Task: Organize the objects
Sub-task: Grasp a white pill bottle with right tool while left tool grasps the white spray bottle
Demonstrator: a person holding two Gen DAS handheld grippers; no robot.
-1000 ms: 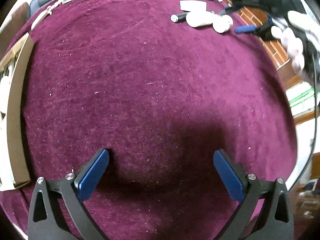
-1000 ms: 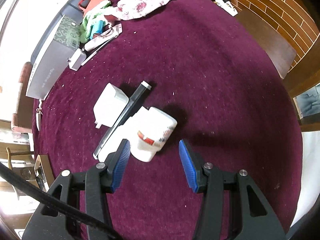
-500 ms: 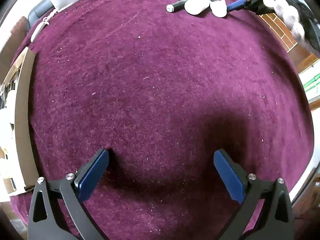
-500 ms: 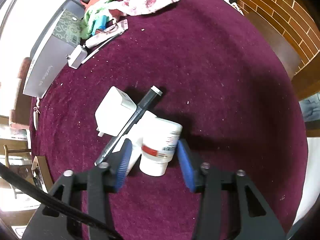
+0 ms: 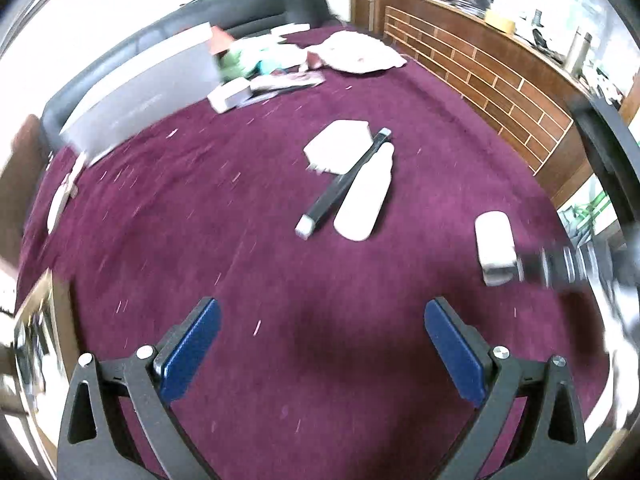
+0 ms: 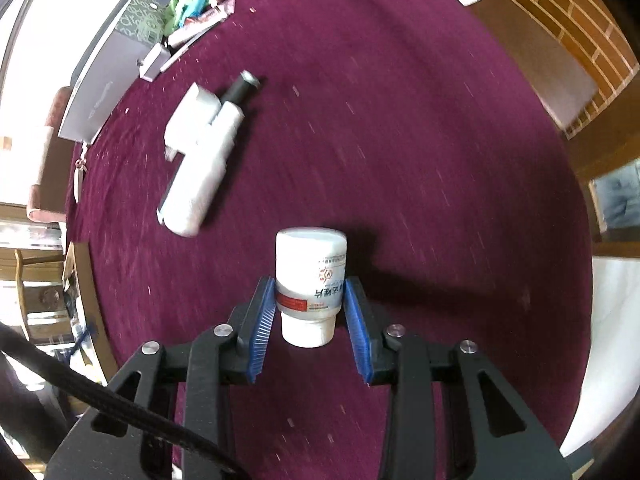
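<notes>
My right gripper (image 6: 310, 304) is shut on a white pill bottle (image 6: 311, 280) with a red-striped label, held above the purple cloth; the bottle also shows at the right in the left wrist view (image 5: 495, 250). A white charger block (image 5: 338, 146), a black marker (image 5: 344, 184) and a white oblong case (image 5: 365, 200) lie together mid-table; in the right wrist view they show as the charger block (image 6: 192, 120), the marker (image 6: 240, 88) and the case (image 6: 200, 176). My left gripper (image 5: 318, 344) is open and empty above bare cloth.
A grey flat box (image 5: 144, 96), a small white adapter (image 5: 230, 96), packets and a floral cloth (image 5: 356, 54) crowd the far edge. A cardboard box (image 5: 36, 344) sits at the left edge. A brick-pattern wall (image 5: 500, 84) runs along the right.
My right gripper closed on the pill bottle and lifted it away from the pile. My left gripper swung its view up and toward the pile.
</notes>
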